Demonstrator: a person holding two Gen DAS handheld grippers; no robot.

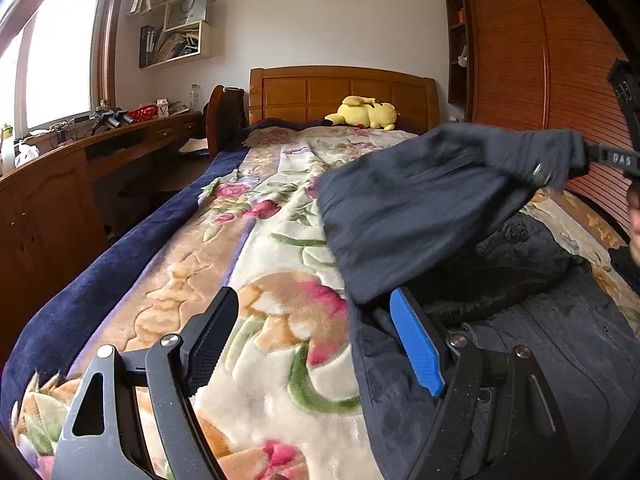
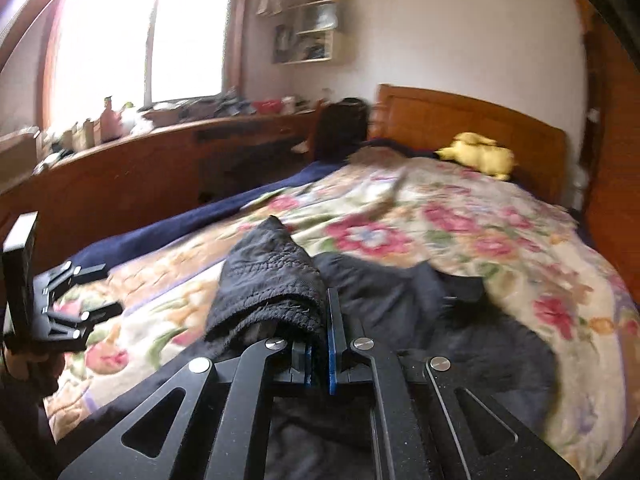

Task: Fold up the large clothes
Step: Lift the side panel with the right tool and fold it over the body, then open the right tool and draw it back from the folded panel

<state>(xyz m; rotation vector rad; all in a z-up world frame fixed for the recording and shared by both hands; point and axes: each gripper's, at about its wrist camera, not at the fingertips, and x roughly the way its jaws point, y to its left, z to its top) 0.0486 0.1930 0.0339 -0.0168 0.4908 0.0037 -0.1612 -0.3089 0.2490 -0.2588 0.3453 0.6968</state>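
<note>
We are watching a dark jacket (image 1: 500, 320) lying on the floral blanket (image 1: 256, 248) toward the right side of the bed (image 1: 340, 92). Our right gripper (image 2: 320, 344) is pinching the jacket's cuffed sleeve (image 2: 268, 284), its jaws clamped tight on the fabric, and in the left wrist view that sleeve is hanging lifted above the rest of the garment. Our left gripper (image 1: 316, 344) is hovering at the jacket's left edge with its jaws standing wide apart, nothing between them. A yellow plush toy (image 1: 366, 114) is resting by the headboard.
</note>
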